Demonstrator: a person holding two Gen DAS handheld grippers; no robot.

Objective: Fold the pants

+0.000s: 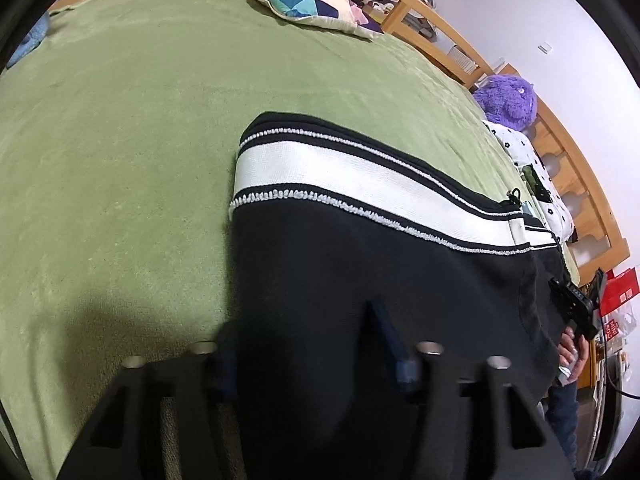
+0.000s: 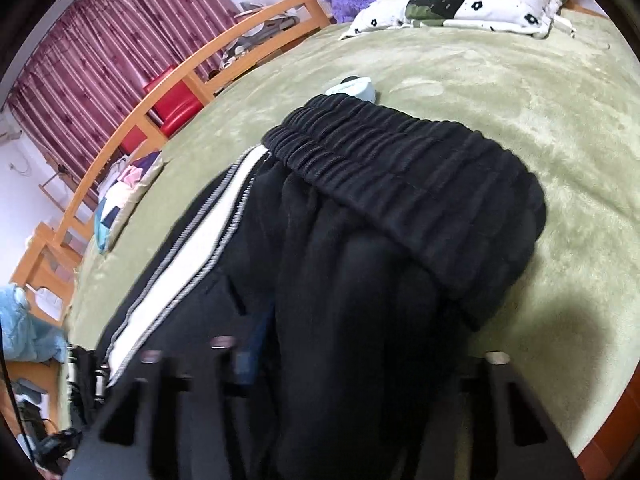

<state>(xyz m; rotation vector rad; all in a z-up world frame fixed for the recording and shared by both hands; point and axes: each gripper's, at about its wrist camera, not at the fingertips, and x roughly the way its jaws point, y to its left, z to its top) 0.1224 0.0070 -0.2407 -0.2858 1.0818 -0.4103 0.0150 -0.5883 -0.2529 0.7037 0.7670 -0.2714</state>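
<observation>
On the green blanket (image 1: 120, 140) the black pants (image 1: 360, 280) spread from 6 toward 3 o'clock, cloth bunched between the narrowed jaws of both the left gripper (image 1: 304, 344) and the right gripper (image 2: 352, 356), each apparently clamping it.

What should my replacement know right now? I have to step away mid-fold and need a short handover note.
Left gripper: jaws straddle the near edge of the black pants; fabric is between them, but a firm pinch can't be confirmed.
Right gripper: same, at the end nearer the elastic waistband.
Pants lie on the green blanket, white side stripe on top, apparently already doubled leg over leg.
Left to do: confirm both grips, lift the near edge and fold again, then smooth flat.
</observation>
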